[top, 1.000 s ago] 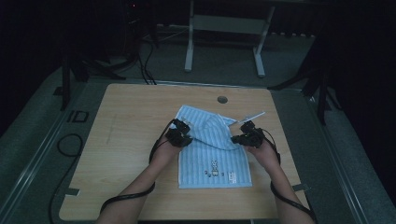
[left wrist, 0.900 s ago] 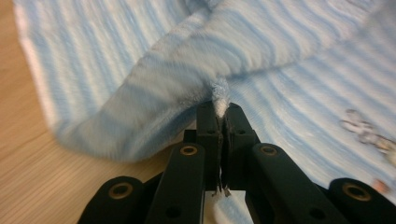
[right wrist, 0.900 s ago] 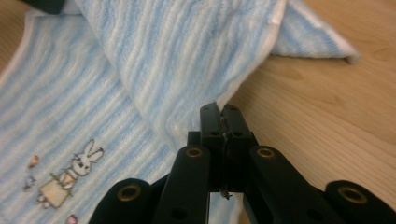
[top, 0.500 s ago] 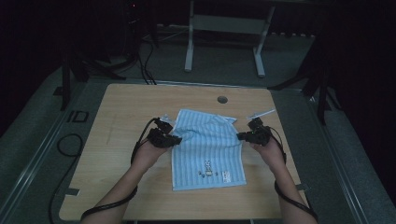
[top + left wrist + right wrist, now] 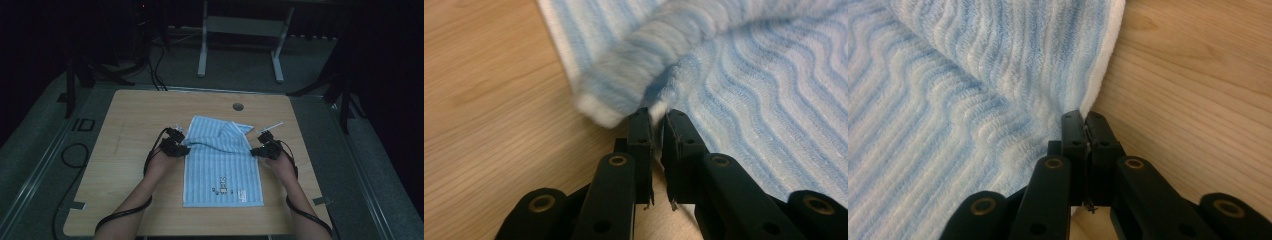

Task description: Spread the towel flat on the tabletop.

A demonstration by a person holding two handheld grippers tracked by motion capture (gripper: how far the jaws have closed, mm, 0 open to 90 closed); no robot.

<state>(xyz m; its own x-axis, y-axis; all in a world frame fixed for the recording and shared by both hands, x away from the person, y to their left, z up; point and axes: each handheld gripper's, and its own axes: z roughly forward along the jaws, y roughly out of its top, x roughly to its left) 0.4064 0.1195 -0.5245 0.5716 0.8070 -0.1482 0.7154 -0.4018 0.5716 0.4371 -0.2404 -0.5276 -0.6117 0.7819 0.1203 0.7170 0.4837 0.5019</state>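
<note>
A blue-and-white striped towel (image 5: 222, 170) lies on the wooden table (image 5: 135, 125), its far part folded over and rumpled. My left gripper (image 5: 182, 148) is at the towel's left edge and my right gripper (image 5: 255, 149) at its right edge, both low over the table. In the left gripper view the jaws of the left gripper (image 5: 656, 117) have just been opening. A small gap shows, with the towel (image 5: 749, 100) hem loose between the tips. The right gripper (image 5: 1084, 120) has also just been easing open, and its jaws stand nearly together on the towel (image 5: 973, 100) hem.
A round cable hole (image 5: 238, 106) sits near the table's far edge, and a small white strip (image 5: 271, 126) lies just beyond my right gripper. Behind the table stands a metal frame (image 5: 240, 30). Cables (image 5: 75, 155) lie on the floor at the left.
Both hands drew apart, the left one moving left, and sank toward the table. The lifted fold of the towel has come down and spread wider between them.
</note>
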